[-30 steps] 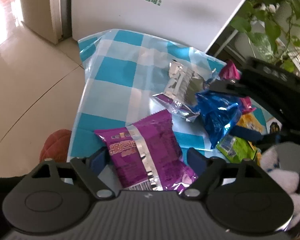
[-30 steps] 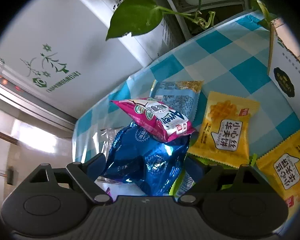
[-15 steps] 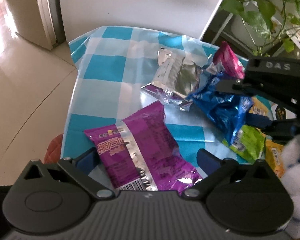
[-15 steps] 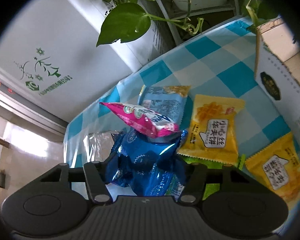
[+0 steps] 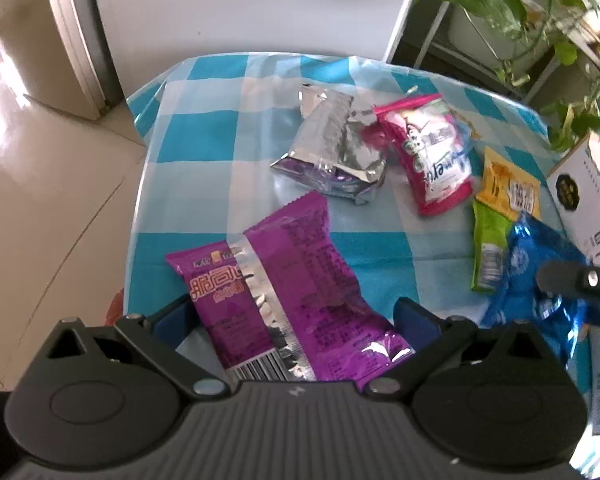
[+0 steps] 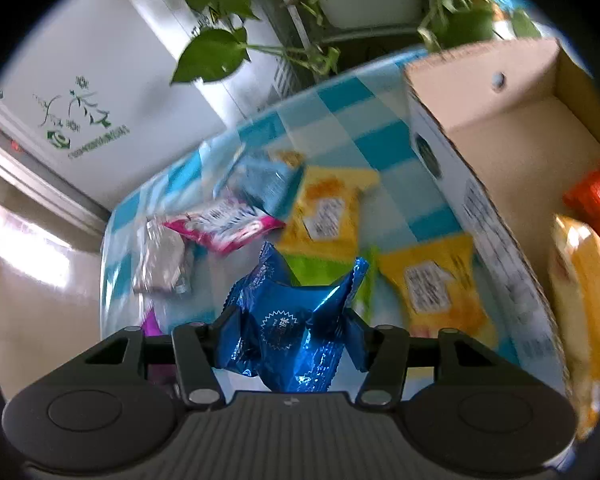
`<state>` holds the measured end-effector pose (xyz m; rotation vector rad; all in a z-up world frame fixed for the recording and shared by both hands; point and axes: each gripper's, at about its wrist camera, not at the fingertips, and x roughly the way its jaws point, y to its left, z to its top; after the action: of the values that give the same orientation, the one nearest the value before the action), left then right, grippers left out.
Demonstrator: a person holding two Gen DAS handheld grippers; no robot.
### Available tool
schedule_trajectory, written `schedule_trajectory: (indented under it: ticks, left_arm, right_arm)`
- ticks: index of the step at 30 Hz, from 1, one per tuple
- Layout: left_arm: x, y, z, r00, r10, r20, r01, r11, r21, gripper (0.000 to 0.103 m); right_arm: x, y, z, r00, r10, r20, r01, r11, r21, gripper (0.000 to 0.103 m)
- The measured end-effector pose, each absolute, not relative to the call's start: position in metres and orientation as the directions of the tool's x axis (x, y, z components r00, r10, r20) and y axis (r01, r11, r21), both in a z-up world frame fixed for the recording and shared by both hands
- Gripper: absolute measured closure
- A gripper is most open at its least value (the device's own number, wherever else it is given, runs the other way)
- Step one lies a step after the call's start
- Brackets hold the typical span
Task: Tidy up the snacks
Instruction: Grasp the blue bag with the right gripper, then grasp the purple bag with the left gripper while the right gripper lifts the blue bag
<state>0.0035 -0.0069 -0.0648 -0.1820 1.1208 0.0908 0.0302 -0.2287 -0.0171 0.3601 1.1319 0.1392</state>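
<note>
Since the earlier frame, the blue foil packet [image 6: 290, 332] has been lifted off the pile by the right hand-held gripper [image 6: 290, 336], closed on its light, crinkly, slippery body, near the cardboard box [image 6: 496, 120]. The left hand-held gripper [image 5: 300, 320] is held open around the purple packet [image 5: 284, 288] on the surface [image 5: 204, 140].

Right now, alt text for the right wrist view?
The right gripper is shut on a crumpled blue snack packet above a checked tablecloth strewn with yellow, pink and silver packets. An open cardboard box sits to the right, holding some snacks.
</note>
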Motion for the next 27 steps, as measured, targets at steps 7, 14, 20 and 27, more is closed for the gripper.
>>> schedule_trajectory:
  ticks: [7, 14, 20, 27]
  left_arm:
    - [0.004, -0.016, -0.067, 0.419, 0.024, -0.908, -0.113, 0.993, -0.026, 0.001]
    - [0.001, 0.001, -0.058, 0.415, 0.005, -0.91, -0.172, 0.982, -0.073, 0.001]
    - [0.003, -0.002, -0.063, 0.401, 0.013, -0.916, -0.168, 0.984, -0.06, 0.001]
    - [0.003, -0.012, -0.066, 0.415, 0.046, -0.909, -0.157, 0.987, -0.022, 0.003]
  right_arm:
    - [0.027, -0.234, -0.036, 0.373, 0.29, -0.881, 0.105, 0.931, 0.351, 0.031]
    - [0.032, -0.228, -0.04, 0.352, 0.336, -0.874, 0.114, 0.911, 0.396, 0.018]
    - [0.035, -0.227, -0.047, 0.336, 0.318, -0.886, 0.132, 0.916, 0.379, 0.018]
    - [0.034, -0.226, -0.048, 0.334, 0.317, -0.888, 0.113, 0.922, 0.371, 0.018]
